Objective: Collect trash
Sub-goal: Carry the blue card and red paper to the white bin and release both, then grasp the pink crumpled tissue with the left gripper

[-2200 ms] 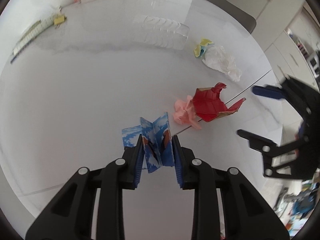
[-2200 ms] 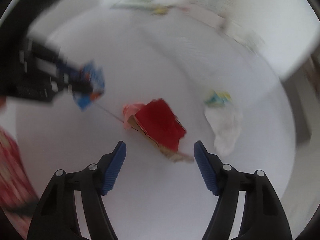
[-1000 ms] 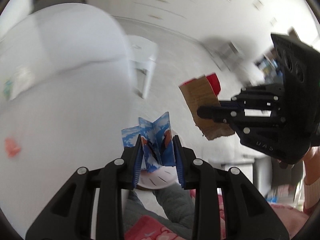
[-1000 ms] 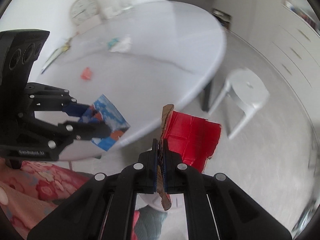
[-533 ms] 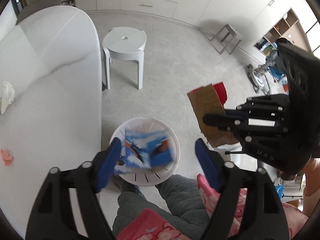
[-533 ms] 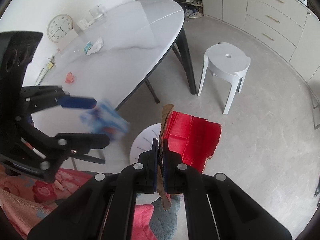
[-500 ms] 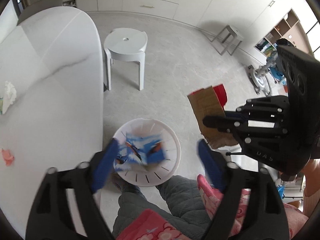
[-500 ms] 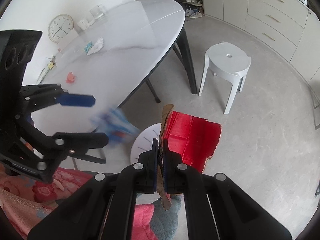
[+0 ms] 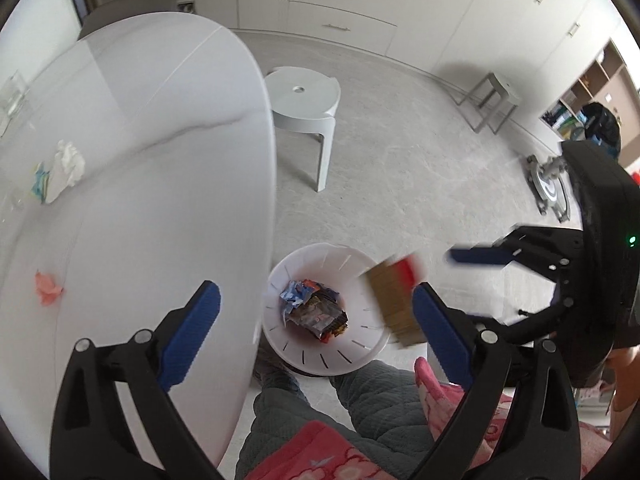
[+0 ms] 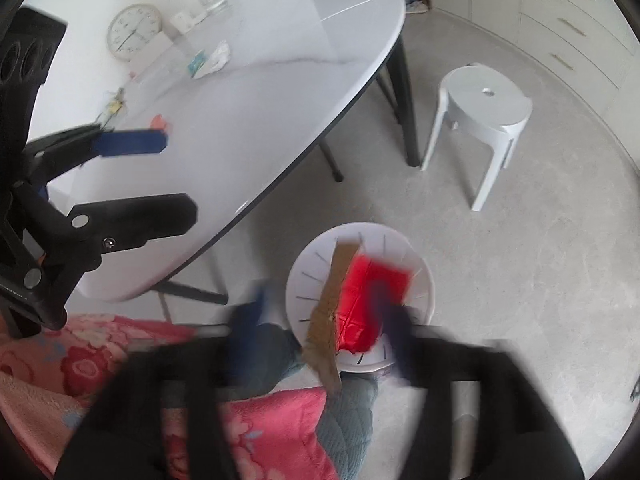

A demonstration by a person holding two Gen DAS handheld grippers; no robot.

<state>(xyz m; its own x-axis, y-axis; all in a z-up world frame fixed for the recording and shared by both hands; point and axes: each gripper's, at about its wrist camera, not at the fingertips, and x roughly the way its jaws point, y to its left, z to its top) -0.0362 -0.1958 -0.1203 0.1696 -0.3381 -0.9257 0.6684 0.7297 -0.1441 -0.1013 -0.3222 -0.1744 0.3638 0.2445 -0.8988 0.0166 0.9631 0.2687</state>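
My left gripper (image 9: 316, 304) hangs over a white slotted bin (image 9: 360, 268) on the floor, its jaws opening wide with nothing between them. A crumpled blue wrapper (image 9: 312, 312) lies inside the bin. My right gripper (image 10: 320, 316) is blurred and its jaws are opening. The red and brown cardboard piece (image 10: 360, 300) is loose between them, dropping over the bin (image 10: 400, 240). In the left wrist view the cardboard (image 9: 394, 300) is a blur at the bin's right rim, clear of the right gripper (image 9: 476, 284). A pink paper scrap (image 9: 48, 288) and a white tissue (image 9: 66, 168) lie on the table.
The white oval table (image 9: 160, 160) runs along the bin's left, its dark legs (image 10: 404, 100) close by. A white stool (image 9: 304, 100) stands on the grey floor beyond. A person's knees in grey quilted trousers (image 9: 360, 396) and a pink floral garment (image 10: 100, 360) sit just below the bin.
Both grippers swung from the table to above the bin. The left one opened and the blue wrapper fell into the bin. The right one has just opened and the cardboard is dropping.
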